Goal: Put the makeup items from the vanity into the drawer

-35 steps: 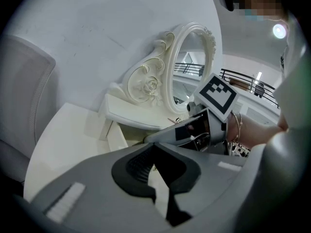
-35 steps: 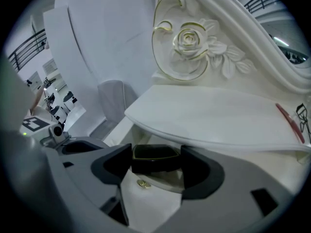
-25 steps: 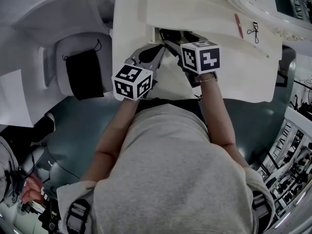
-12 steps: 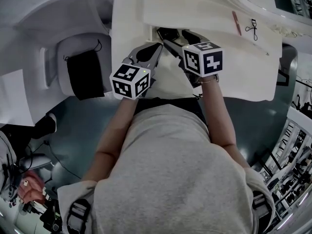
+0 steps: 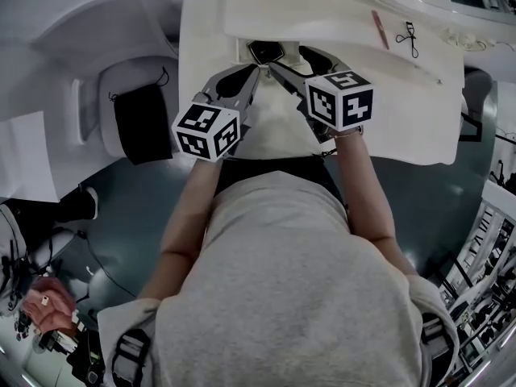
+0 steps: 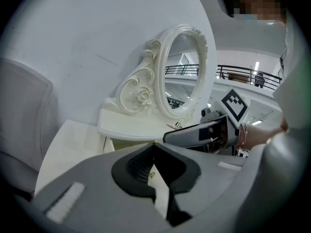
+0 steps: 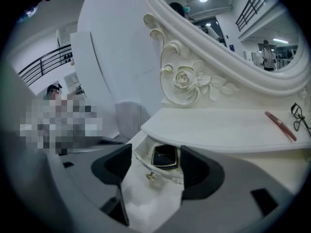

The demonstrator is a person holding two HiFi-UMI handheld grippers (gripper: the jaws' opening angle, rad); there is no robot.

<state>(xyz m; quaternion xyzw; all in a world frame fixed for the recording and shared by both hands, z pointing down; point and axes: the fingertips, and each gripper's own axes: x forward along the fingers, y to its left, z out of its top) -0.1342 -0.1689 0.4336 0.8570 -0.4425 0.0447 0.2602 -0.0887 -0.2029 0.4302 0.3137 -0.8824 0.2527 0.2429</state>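
The white vanity (image 5: 403, 95) has its small drawer (image 7: 146, 188) pulled out, with a gold knob (image 7: 151, 176) on its front. A black compact (image 5: 264, 51) (image 7: 164, 157) lies inside the drawer. A red pencil (image 5: 376, 29) (image 7: 280, 125) and an eyelash curler (image 5: 407, 37) (image 7: 299, 115) rest on the vanity top to the right. My right gripper (image 5: 290, 59) (image 7: 156, 149) stands open just before the drawer, holding nothing. My left gripper (image 5: 256, 71) (image 6: 154, 147) sits beside it at the drawer's left, its tips together and empty.
An oval mirror (image 6: 184, 72) in a carved frame stands at the back of the vanity. A white chair (image 5: 121, 95) with a black bag (image 5: 145, 123) on it is to the left. A sheet of paper (image 5: 24, 168) lies further left.
The view has shifted so the vanity sits higher in it. Both grippers stay at the drawer, the left one a little further left. The compact now shows clearly.
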